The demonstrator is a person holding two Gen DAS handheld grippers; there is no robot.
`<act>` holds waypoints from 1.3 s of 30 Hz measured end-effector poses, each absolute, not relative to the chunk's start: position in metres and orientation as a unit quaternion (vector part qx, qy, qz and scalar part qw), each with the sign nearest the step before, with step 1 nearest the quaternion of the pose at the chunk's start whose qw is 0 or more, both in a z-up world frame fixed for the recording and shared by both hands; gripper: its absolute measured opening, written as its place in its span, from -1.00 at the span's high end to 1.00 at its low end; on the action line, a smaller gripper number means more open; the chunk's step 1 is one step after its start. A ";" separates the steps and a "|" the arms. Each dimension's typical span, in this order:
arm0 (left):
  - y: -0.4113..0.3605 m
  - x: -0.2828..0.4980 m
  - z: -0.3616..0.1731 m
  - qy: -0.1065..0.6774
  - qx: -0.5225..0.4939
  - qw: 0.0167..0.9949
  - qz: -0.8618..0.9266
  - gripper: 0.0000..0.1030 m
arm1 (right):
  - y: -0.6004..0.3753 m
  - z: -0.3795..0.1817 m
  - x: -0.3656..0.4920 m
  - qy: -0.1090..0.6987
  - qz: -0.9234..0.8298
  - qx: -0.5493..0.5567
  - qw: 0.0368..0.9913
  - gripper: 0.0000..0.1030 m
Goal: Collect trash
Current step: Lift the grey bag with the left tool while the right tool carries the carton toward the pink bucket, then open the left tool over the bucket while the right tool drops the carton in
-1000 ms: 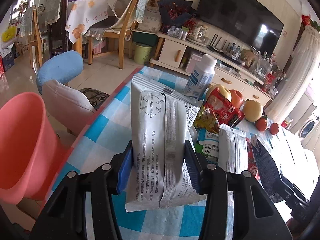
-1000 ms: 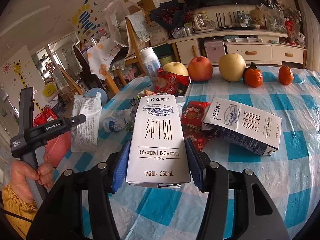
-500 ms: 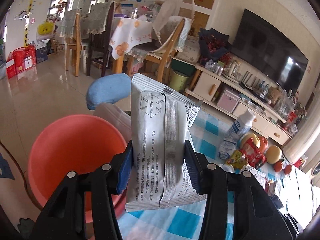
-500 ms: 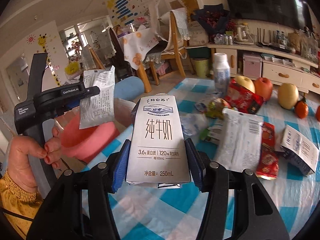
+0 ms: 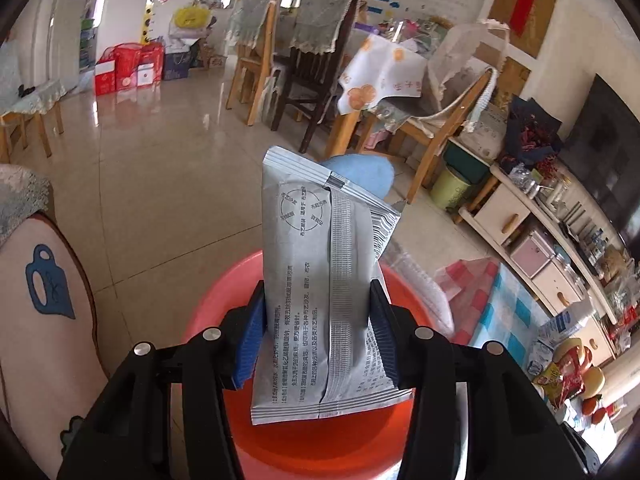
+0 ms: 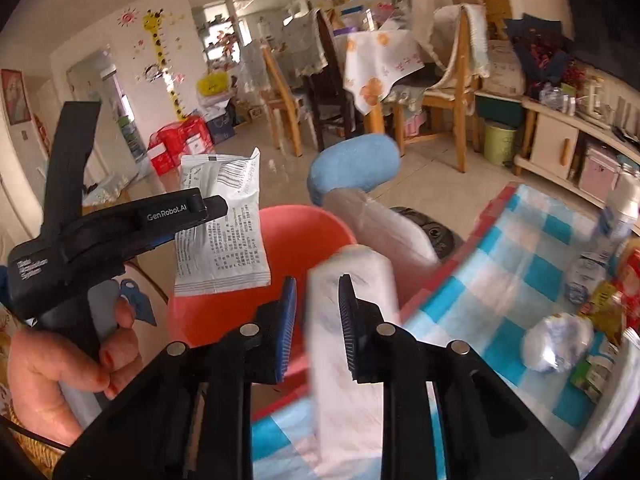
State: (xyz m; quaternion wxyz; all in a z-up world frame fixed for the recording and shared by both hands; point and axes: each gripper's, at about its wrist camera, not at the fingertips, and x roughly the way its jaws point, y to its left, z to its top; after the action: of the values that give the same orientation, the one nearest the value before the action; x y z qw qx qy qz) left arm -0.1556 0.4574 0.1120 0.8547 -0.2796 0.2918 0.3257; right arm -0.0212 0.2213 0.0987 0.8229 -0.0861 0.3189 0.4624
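The grey sachet (image 5: pixel 316 292) is standing upright, clamped in the left tongs (image 5: pixel 318 334) over the red bucket (image 5: pixel 312 444). The blurred white milk carton (image 6: pixel 352 344) is lying loose beside the right tongs (image 6: pixel 316 326), whose jaws are closing with nothing clearly between them. The bucket is sitting left of the checked desk (image 6: pixel 516 264), near a blue cushion (image 6: pixel 354 166).

Low in the frame, a smooth, glossy plastic basin (image 5: pixel 404 292). At centre, a matt silvery foil-like packet (image 5: pixel 316 292) with ribbed seams. Upper left, a shiny tiled floor (image 5: pixel 160 168). Above, wooden chairs (image 5: pixel 256 60) draped with cloth. Lower right, a checked tablecloth (image 6: pixel 492 264).
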 end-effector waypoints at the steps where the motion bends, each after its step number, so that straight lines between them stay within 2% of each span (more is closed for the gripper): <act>1: 0.463 -0.155 0.108 0.298 -0.281 0.850 0.329 0.02 | 0.231 0.094 -0.019 0.319 0.459 -0.096 0.823 0.52; 5: 0.472 -0.147 0.090 0.329 -0.289 0.839 0.322 0.01 | 0.242 0.075 -0.013 0.329 0.443 -0.091 0.829 0.47; 6: 0.473 -0.145 0.087 0.335 -0.291 0.837 0.320 0.01 | 0.238 0.072 -0.012 0.334 0.432 -0.082 0.834 0.24; 7: 0.472 -0.144 0.085 0.338 -0.290 0.836 0.319 0.01 | 0.230 0.071 -0.012 0.332 0.418 -0.072 0.842 -0.22; 9: 0.469 -0.141 0.083 0.340 -0.289 0.835 0.323 0.01 | 0.210 0.070 -0.016 0.323 0.395 -0.054 0.858 -0.64; 15: 0.459 -0.137 0.084 0.338 -0.281 0.837 0.325 0.01 | 0.185 0.035 -0.023 0.414 0.386 -0.015 0.824 -0.64; 20: 0.457 -0.135 0.084 0.340 -0.278 0.836 0.328 0.01 | 0.196 0.008 -0.032 0.440 0.393 -0.005 0.807 -0.64; 26: 0.450 -0.130 0.083 0.342 -0.273 0.837 0.329 0.01 | 0.199 0.003 -0.048 0.438 0.386 0.008 0.812 -0.68; 28: 0.447 -0.128 0.083 0.344 -0.269 0.838 0.327 0.01 | 0.202 0.003 -0.054 0.422 0.381 -0.033 0.822 -0.79; 34: 0.446 -0.127 0.083 0.345 -0.270 0.836 0.329 0.01 | 0.178 0.012 -0.044 0.395 0.327 -0.096 0.853 -0.80; 39: 0.444 -0.126 0.083 0.345 -0.267 0.838 0.328 0.01 | 0.155 0.021 -0.045 0.379 0.315 -0.091 0.865 -0.80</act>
State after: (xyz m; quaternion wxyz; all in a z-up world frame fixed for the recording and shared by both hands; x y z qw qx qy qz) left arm -0.1264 0.4436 0.0828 0.8378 -0.2672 0.3455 0.3278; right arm -0.0451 0.1547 0.0214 0.8653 -0.0905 0.3792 0.3150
